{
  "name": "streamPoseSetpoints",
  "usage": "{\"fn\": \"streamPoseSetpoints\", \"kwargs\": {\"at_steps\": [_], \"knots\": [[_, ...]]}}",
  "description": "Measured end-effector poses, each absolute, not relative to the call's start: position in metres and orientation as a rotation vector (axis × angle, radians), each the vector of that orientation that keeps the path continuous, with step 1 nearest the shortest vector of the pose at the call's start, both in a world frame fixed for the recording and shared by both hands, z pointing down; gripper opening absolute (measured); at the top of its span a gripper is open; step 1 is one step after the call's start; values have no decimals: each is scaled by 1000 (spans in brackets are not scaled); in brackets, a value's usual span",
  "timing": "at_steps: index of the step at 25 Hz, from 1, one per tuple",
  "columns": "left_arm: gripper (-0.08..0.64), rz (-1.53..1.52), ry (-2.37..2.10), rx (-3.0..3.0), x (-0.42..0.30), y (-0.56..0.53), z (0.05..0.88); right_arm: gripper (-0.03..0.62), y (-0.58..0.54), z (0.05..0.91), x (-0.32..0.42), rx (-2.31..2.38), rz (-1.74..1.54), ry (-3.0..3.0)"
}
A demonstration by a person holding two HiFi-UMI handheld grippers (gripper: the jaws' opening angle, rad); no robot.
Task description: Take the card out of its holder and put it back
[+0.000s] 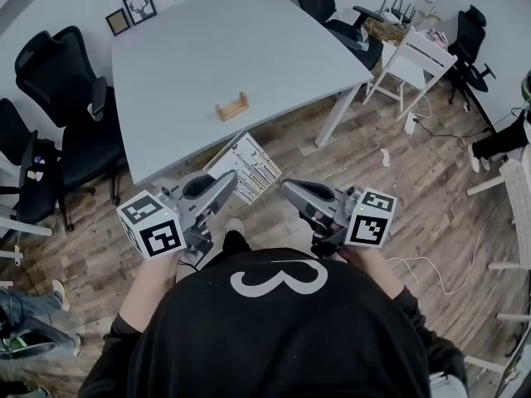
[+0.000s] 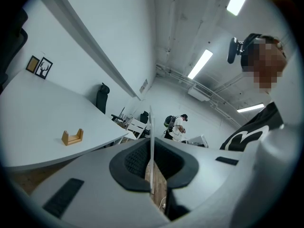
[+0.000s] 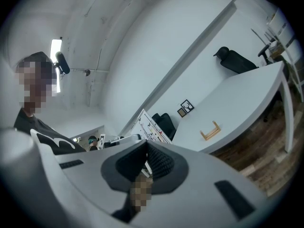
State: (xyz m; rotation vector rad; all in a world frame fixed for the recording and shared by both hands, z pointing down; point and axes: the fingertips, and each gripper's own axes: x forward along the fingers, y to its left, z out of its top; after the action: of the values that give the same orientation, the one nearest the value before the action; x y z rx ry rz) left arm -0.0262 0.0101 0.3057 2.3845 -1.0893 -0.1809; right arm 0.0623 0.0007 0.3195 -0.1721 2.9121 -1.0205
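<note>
hidden: I get the card [image 2: 151, 141] only edge-on in the left gripper view; a mosaic patch covers the lower gap of the right gripper [image 1: 289, 187] | left gripper [image 1: 226, 181]: fingers clamped on card, which juts past their tips | right: fingers drawn together, card just beside | holder [image 1: 231, 107] on surface [image 1: 207, 48], well ahead of both fingers

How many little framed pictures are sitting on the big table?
2. Both stand side by side at the far left corner of the table: a small brown frame and, to its right, a black frame showing a deer head. None look hidden.
</note>
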Motion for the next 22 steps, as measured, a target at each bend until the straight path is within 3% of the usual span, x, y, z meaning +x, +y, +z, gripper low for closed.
{"fn": "streamPoseSetpoints", "kwargs": {"at_steps": [22], "knots": [[25, -70, -1175, 2419, -38, 2, 319, 11, 6, 348, 55, -167, -1109, 2888]]}}
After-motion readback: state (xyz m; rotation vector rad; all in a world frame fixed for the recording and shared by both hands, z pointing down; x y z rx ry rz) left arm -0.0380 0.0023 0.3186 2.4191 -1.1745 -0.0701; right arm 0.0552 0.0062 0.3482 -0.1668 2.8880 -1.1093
